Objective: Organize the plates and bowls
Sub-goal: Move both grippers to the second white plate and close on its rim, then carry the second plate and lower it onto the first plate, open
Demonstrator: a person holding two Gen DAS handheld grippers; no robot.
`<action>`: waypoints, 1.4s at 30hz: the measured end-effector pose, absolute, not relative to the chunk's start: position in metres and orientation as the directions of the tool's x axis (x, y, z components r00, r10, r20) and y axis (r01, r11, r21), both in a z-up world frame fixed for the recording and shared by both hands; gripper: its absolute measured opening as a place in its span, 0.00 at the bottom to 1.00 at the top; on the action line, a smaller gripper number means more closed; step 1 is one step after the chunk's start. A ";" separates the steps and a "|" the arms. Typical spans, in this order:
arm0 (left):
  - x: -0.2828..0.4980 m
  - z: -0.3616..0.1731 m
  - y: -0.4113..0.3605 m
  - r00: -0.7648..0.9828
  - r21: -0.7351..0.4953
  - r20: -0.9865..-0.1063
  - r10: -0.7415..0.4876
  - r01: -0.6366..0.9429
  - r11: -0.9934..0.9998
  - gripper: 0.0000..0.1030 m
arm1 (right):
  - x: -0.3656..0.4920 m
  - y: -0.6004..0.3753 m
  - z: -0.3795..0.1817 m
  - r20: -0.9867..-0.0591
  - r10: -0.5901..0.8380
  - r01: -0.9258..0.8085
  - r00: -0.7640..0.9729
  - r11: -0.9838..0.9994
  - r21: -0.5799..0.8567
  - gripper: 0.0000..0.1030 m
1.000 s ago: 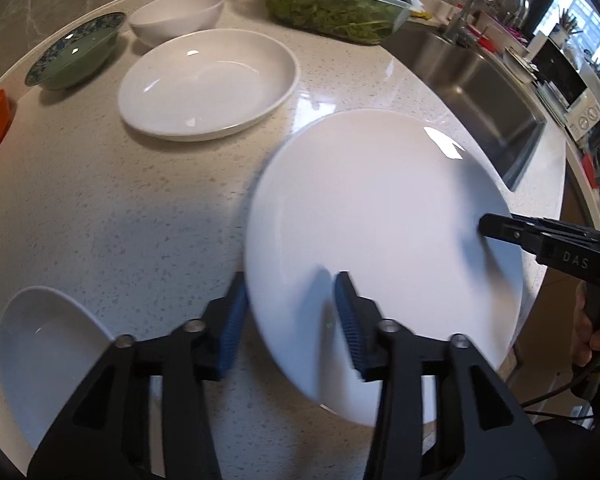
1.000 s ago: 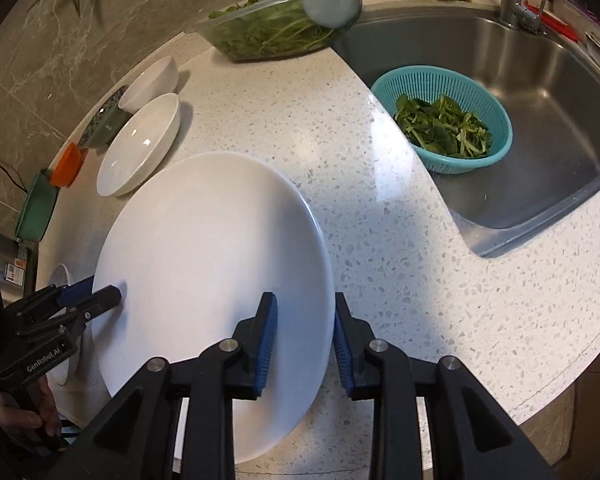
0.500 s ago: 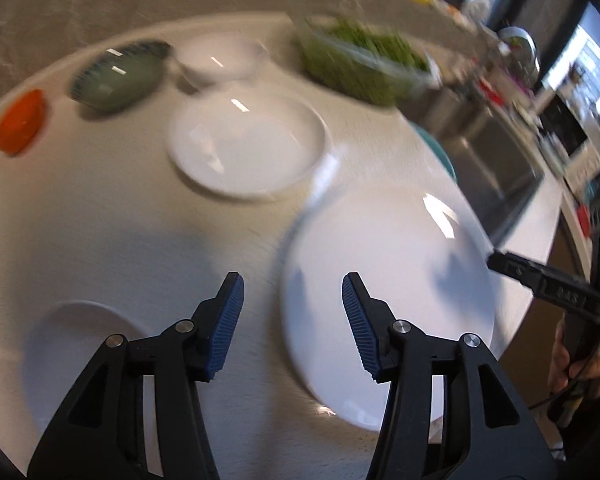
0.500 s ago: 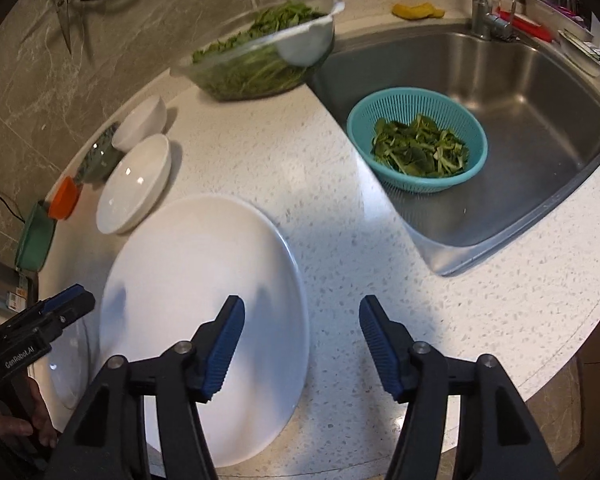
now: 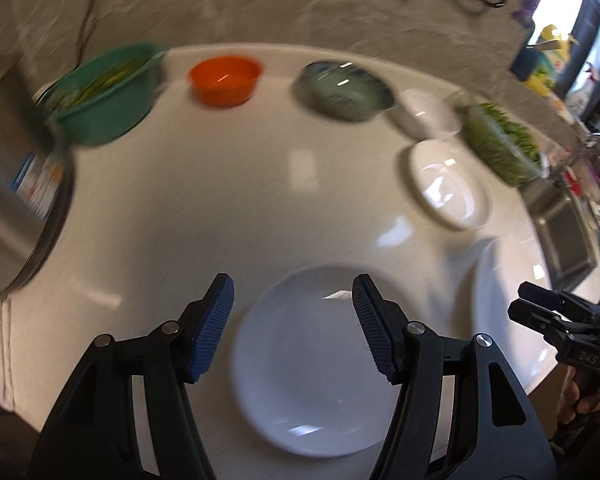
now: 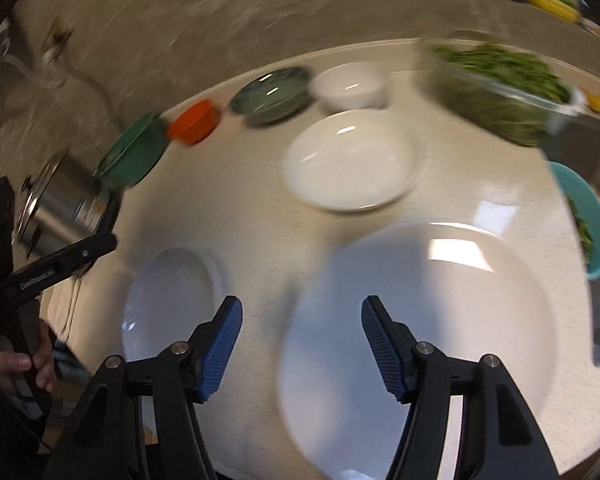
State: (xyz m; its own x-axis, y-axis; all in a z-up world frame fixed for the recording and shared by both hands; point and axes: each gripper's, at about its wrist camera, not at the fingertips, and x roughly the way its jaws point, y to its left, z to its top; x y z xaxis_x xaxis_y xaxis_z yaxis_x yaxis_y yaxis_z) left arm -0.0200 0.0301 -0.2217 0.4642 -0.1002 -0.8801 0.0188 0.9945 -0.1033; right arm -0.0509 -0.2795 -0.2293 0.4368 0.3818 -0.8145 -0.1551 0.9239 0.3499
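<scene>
Blur smeared both wrist views, yet the crockery on the pale speckled stone bench (image 5: 204, 208) read clearly enough. From the left wrist view, the left tool (image 5: 292, 320) hovered over a small white glossy ceramic plate (image 5: 312, 376) at six o'clock; its blue ribbed pads were spreading apart, with nothing pressed between them. The plate lay flat, round and shallow, catching window glare on its rim. At three o'clock sat the edge of a large white round dinner plate (image 5: 512, 312), with the right tool (image 5: 532, 304) just over its far side. At two o'clock rested a white shallow ceramic bowl (image 5: 448, 188), and beyond it a small white deep bowl (image 5: 428, 114). Around the back edge, from one to ten o'clock, stood a grey-green glazed bowl (image 5: 344, 90), an orange plastic bowl (image 5: 224, 80) and a teal plastic basin (image 5: 104, 96) with greens inside.

From the right wrist view, the right tool (image 6: 300, 344) stood released, jaws apart, above the near left rim of the large white round dinner plate (image 6: 440, 320), which filled four to six o'clock and lay flat. The small white glossy ceramic plate (image 6: 168, 300) lay at eight o'clock, apart from the big one, with the left tool (image 6: 96, 246) at nine o'clock above it. A clear container of green leaves (image 6: 496, 88) stood at one o'clock.
</scene>
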 end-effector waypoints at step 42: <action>-0.034 -0.316 0.076 0.302 -0.255 -0.924 -0.232 -0.037 0.966 0.17 | -0.028 -0.171 -0.294 -0.896 0.366 -0.222 0.250 0.923 0.315 0.13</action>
